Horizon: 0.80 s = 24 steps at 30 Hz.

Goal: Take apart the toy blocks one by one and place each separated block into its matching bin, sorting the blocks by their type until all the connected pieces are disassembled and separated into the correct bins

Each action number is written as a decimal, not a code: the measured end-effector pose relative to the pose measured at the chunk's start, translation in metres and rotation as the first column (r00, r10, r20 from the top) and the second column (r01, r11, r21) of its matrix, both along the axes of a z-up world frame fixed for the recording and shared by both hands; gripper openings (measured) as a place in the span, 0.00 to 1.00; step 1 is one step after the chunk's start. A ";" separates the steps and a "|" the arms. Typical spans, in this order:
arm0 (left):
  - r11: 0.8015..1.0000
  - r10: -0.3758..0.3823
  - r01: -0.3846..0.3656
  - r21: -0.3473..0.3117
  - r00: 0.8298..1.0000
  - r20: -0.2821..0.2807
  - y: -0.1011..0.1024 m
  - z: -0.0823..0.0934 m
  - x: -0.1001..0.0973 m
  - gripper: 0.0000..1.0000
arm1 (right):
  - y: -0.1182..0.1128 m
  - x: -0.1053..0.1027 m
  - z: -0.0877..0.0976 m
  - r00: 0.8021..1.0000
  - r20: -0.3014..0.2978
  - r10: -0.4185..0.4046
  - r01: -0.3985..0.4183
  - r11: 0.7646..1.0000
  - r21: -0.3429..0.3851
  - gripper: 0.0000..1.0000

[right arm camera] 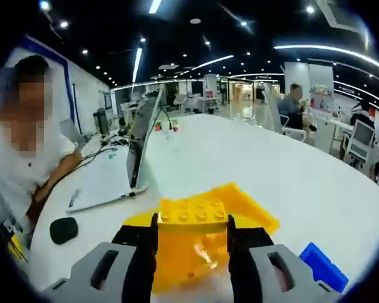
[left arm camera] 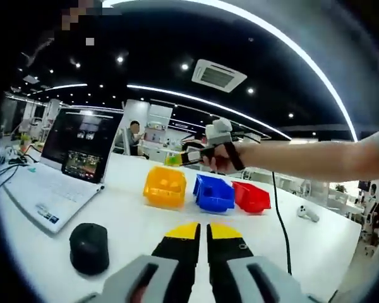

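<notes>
In the left gripper view, an open white laptop (left arm camera: 50, 183) sits on the white table (left arm camera: 316, 240), and a black computer mouse (left arm camera: 89, 248) lies just in front of it. Right of the laptop stand three plastic bins in a row: the yellow bin (left arm camera: 165, 187), the blue bin (left arm camera: 213, 193) beside it, the red bin (left arm camera: 251, 197) last. No writing on the laptop or bins can be read. The left gripper (left arm camera: 203, 232), with black jaws tipped yellow, hangs over the table nearer than the yellow bin, its jaws pressed together with nothing between them. Above the yellow bin, a hand holds the right gripper (left arm camera: 177, 160).

In the right gripper view, the right gripper (right arm camera: 192, 237) is clamped on a yellow studded toy block (right arm camera: 193, 211), directly above the yellow bin (right arm camera: 252, 211). A corner of the blue bin (right arm camera: 323, 266) lies right of it; the laptop (right arm camera: 114, 173) and mouse (right arm camera: 64, 230) lie left.
</notes>
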<state>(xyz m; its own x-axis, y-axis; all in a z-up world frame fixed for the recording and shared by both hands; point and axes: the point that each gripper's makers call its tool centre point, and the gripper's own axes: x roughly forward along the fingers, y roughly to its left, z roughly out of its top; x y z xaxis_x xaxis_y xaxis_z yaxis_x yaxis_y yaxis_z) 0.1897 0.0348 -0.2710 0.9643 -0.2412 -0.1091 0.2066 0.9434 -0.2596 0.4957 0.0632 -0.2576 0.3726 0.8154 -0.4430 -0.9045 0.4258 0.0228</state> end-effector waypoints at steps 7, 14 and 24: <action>1.000 -0.005 0.005 -0.022 1.000 -0.001 -0.001 0.000 0.002 0.09 | 0.005 0.006 -0.017 0.980 0.154 0.125 -0.089 0.971 -0.222 0.76; 0.999 -0.013 0.011 -0.039 0.999 -0.038 -0.002 -0.011 0.002 0.10 | 0.004 0.004 0.004 0.990 0.120 0.073 -0.059 0.992 -0.113 0.58; 0.999 -0.018 0.017 -0.047 0.999 -0.027 -0.002 -0.009 0.003 0.10 | -0.002 -0.011 0.023 0.995 0.078 0.070 -0.069 0.998 -0.009 0.49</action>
